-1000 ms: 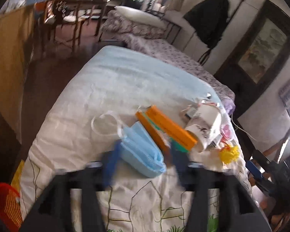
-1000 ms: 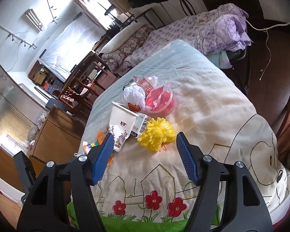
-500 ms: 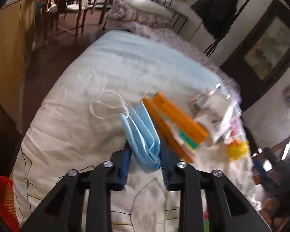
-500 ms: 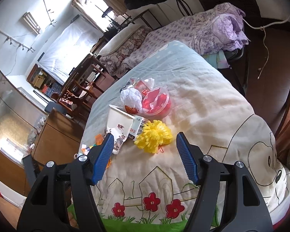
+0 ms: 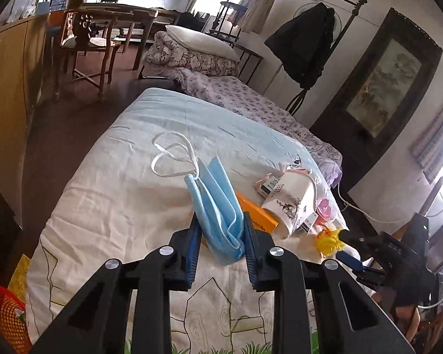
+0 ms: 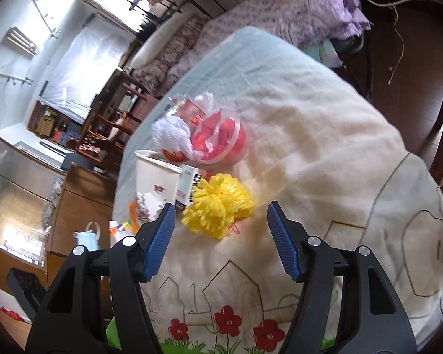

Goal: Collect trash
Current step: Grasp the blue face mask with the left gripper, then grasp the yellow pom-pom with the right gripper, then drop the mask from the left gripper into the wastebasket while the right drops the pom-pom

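my left gripper (image 5: 221, 244) has just clamped the blue face mask (image 5: 217, 203), lifting it off the bed (image 5: 109, 183). right gripper (image 6: 218, 236) is open near the yellow pom-pom (image 6: 218, 209). next: the red basket (image 5: 3, 315).

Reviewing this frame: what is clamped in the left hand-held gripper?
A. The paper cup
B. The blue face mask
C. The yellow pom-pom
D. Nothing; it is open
B. The left hand-held gripper is shut with both pads pressed on the folded blue face mask; the yellow pom-pom and paper cup lie free on the bed cover.
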Action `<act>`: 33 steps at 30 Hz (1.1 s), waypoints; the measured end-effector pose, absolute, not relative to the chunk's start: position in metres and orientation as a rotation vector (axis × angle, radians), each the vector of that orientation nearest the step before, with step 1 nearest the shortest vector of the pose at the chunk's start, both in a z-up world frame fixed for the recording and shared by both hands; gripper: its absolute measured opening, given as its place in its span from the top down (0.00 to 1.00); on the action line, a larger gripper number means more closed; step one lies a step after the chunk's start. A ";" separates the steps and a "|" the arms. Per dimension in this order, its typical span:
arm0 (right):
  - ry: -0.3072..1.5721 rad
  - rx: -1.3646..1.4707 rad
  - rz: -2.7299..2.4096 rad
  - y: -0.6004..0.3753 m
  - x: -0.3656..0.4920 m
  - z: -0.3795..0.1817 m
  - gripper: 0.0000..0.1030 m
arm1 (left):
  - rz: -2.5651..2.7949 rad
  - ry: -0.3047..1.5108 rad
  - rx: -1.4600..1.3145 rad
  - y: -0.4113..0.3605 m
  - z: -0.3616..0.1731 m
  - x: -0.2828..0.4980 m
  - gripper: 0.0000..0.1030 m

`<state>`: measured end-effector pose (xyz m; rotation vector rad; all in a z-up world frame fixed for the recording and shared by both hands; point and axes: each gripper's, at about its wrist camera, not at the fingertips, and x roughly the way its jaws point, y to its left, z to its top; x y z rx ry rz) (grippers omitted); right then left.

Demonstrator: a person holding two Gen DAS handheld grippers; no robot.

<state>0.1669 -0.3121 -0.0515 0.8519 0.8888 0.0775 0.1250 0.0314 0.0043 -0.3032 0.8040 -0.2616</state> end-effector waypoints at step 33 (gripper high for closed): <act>0.671 0.521 0.352 -0.227 0.061 -0.004 0.84 | -0.172 0.742 -0.339 0.122 0.025 0.004 0.74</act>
